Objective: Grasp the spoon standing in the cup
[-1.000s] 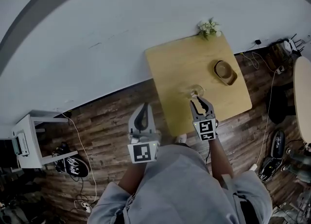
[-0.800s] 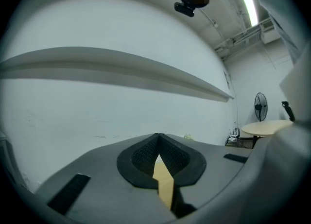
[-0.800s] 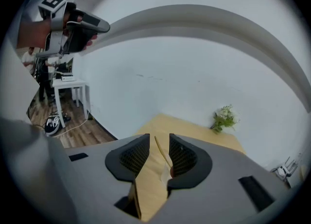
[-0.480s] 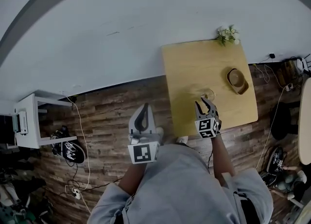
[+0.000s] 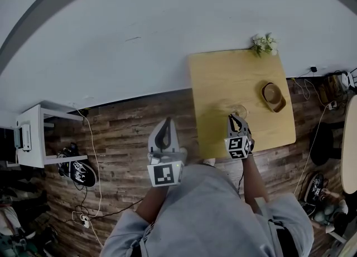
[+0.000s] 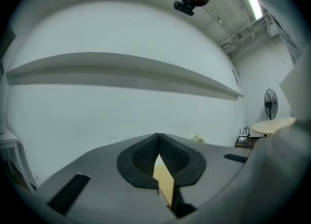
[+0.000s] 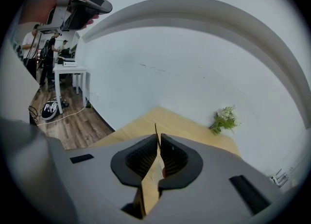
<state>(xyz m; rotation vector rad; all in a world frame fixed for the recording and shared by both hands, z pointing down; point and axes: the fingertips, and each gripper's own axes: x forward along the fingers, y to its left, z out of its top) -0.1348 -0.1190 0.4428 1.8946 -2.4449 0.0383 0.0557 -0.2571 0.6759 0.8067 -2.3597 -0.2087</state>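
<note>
The right gripper point(image 5: 233, 117) reaches over the near part of the wooden bench point(image 5: 223, 77), its tips at the clear cup point(image 5: 239, 110). In the right gripper view its fingers point(image 7: 141, 157) have just been closing and now pinch the thin handle of the spoon point(image 7: 156, 133), which rises upright between the pads. The cup is hidden beneath them there, and the spoon is too small to make out from the head view. A brown bowl point(image 5: 273, 96) sits further right on the bench, well apart from the cup, and a small sprig of flowers point(image 5: 263, 43) lies at the far edge by the wall. The left gripper point(image 5: 163, 129) hangs over the plank floor point(image 5: 122, 133) beside the bench, its fingers point(image 6: 141, 155) closed tip to tip on nothing.
</note>
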